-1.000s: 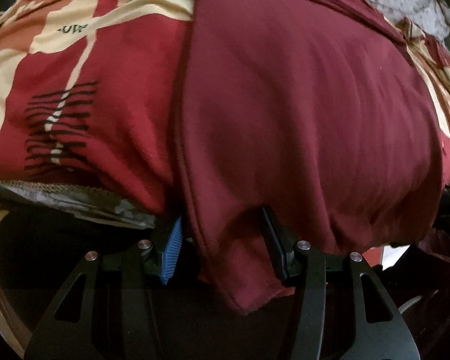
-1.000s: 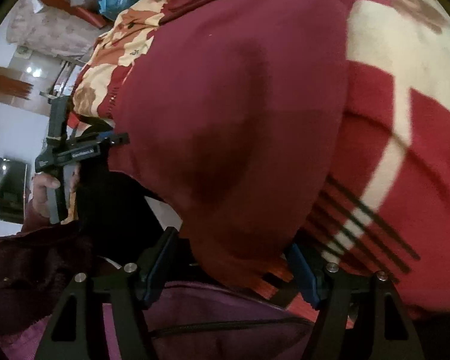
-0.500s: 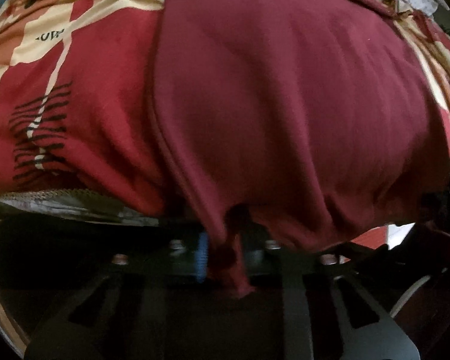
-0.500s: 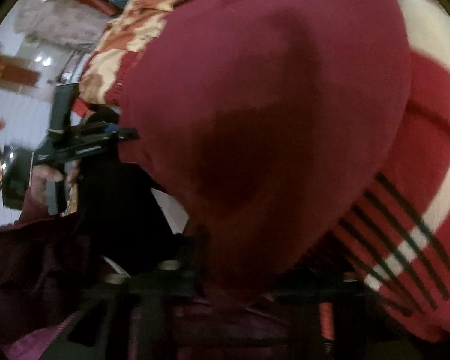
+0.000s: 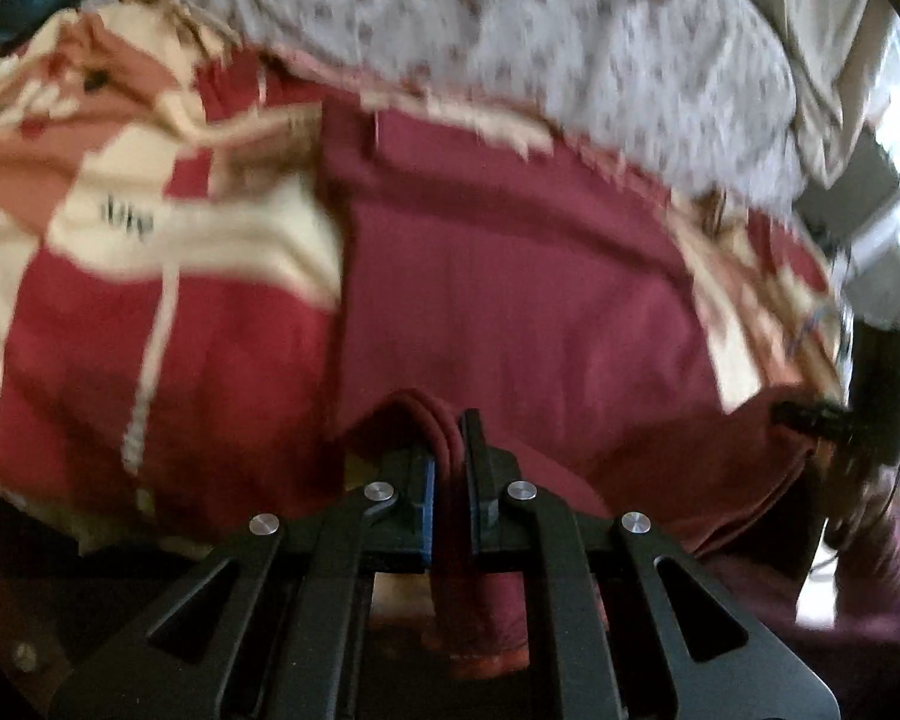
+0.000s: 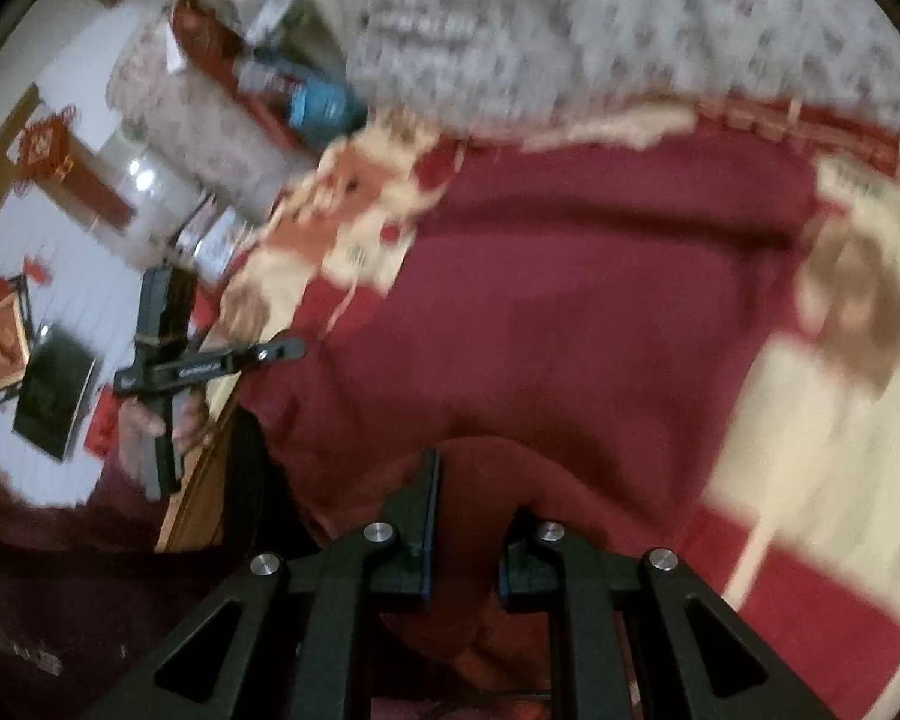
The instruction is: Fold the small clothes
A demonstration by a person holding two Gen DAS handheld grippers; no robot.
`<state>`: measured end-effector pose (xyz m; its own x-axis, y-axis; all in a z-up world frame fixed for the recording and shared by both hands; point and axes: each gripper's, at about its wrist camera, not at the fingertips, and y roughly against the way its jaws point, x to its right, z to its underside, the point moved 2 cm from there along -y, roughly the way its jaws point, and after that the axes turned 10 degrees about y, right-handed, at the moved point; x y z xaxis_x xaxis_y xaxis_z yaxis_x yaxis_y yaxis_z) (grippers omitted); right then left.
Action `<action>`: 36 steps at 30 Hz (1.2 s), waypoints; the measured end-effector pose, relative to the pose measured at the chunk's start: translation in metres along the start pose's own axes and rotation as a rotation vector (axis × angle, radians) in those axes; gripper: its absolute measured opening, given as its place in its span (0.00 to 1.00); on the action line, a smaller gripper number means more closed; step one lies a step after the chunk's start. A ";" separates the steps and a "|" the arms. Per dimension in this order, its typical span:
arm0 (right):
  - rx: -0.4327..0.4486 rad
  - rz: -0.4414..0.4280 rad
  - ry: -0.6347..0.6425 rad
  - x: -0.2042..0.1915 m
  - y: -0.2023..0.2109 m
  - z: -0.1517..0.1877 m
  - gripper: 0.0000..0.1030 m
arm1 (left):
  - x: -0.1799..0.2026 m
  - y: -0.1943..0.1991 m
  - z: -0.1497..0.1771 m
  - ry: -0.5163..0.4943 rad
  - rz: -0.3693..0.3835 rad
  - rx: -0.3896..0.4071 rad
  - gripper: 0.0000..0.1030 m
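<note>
We grip both near corners of a maroon garment (image 5: 510, 276) lying on a patterned blanket (image 5: 150, 312)

Our left gripper (image 5: 448, 468) is clamped on bunched hem; our right gripper's (image 6: 463, 531) jaws are closing on cloth. Only the right view shows the hand (image 6: 150, 420) holding the other tool; the garment's long axis runs away from us

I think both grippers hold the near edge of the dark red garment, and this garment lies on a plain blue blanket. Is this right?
Not quite. Both the left gripper and the right gripper do pinch the near edge of the dark red garment, but the blanket under it is not plain blue: it is patterned in red and cream. The left wrist view shows this.
</note>
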<state>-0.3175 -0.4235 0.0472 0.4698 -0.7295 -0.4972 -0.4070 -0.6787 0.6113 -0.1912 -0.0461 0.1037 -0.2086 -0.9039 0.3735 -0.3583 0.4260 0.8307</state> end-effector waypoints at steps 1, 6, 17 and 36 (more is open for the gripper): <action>0.023 0.010 -0.004 0.005 0.003 -0.008 0.13 | 0.003 -0.001 -0.011 -0.002 -0.001 0.028 0.06; 0.128 0.113 -0.023 0.033 0.015 -0.049 0.13 | 0.013 -0.014 -0.062 0.020 0.004 0.136 0.06; 0.160 0.282 -0.059 0.100 -0.004 -0.118 0.13 | 0.016 -0.074 -0.148 0.115 -0.023 0.206 0.06; 0.064 0.266 -0.230 0.210 -0.071 -0.171 0.35 | -0.027 -0.155 -0.204 0.279 0.039 0.077 0.27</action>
<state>-0.0554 -0.5138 0.0047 0.1557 -0.8763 -0.4560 -0.5429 -0.4615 0.7016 0.0561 -0.0956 0.0486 0.0306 -0.8581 0.5125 -0.4250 0.4529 0.7838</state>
